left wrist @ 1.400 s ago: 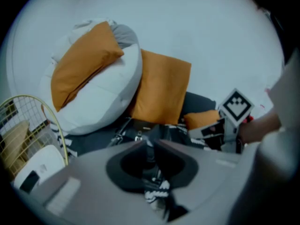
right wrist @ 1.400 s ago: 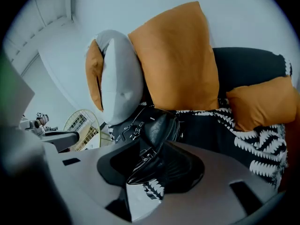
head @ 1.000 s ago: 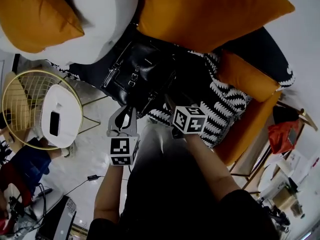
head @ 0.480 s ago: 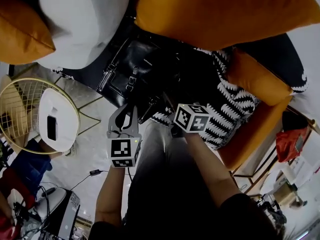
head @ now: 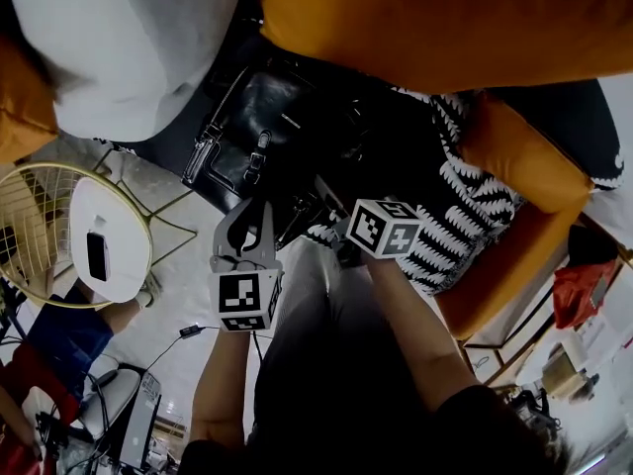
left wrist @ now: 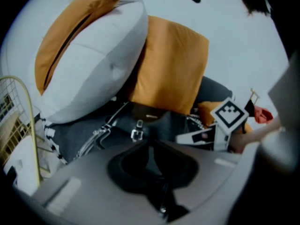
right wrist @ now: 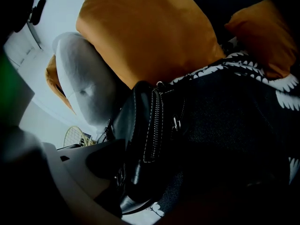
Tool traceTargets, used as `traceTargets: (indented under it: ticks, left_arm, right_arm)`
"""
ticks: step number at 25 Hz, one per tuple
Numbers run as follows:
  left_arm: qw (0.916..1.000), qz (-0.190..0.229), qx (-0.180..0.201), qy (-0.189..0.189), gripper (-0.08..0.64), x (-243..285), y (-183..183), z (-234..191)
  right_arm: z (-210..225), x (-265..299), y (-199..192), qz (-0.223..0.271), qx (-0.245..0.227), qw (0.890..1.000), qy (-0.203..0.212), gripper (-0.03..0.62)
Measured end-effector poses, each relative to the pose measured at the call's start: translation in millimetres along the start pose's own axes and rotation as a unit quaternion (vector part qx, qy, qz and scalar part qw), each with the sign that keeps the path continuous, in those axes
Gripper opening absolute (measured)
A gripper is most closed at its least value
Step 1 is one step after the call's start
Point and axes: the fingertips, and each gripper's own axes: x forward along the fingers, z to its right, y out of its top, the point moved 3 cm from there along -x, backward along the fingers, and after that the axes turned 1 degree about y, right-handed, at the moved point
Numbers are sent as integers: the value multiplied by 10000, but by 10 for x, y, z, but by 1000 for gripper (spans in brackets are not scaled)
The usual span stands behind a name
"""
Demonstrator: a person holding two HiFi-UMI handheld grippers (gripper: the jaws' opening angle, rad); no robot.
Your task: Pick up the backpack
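As our right gripper [head: 331, 211] was opening its jaws with the backpack [head: 262, 132] between them at the sofa's [head: 514, 236] front edge, our left gripper's [head: 255, 211] jaws were together, empty; the wire basket [head: 30, 216] held a white box [head: 104, 240].

Person wears black top [head: 316, 384] w/ short sleeves [head: 475, 414]. Left gripper [head: 252, 212] has grey plastic body. Both hands carry white cubes [head: 245, 300] w/ black sq. markers.

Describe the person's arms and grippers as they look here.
The left gripper and right gripper have grey jaws; each carries a cube with black-and-white square markers. The right one's jaws are opening, with the edge of the backpack between them. The forearms are bare below dark short sleeves.
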Motion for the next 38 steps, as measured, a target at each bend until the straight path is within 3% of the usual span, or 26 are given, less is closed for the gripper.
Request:
traceTargets:
  ticks: [5,8,17,21,26,32,38]
  left_arm:
    - [10000,-30,-21,79,40,2,-48,168]
    - [9999,16,-28,116,40,-42,-47,236]
    - [9988,143,-301,353,38,-247,-78,0]
    - [9984,225,-303,419,38,-383,-60,4]
    - [9974,280,-414,525,37,-601,-70,-105]
    - [9965,501,-420,512,37,-851,48,-70]
    - [9944,760,-465,562,37,-1072,169,-135]
  right_arm:
    - [68,6,40,-78,96,9994,336,341]
    - [68,-93,79,-11,29,9997,249,336]
    - [-297,-10,15,-43,-765,9970,-137,118]
    - [-448,-102,-56,-147,-1153,9929,-234,60]
    - [-737,-241,-97,-59,-1637,9862,-220,34]
    - [-1221,-445,-114,-73,-2534,9673,30,26]
    - [-1417,-625,-26,-124,-2760,9611,-38,23]
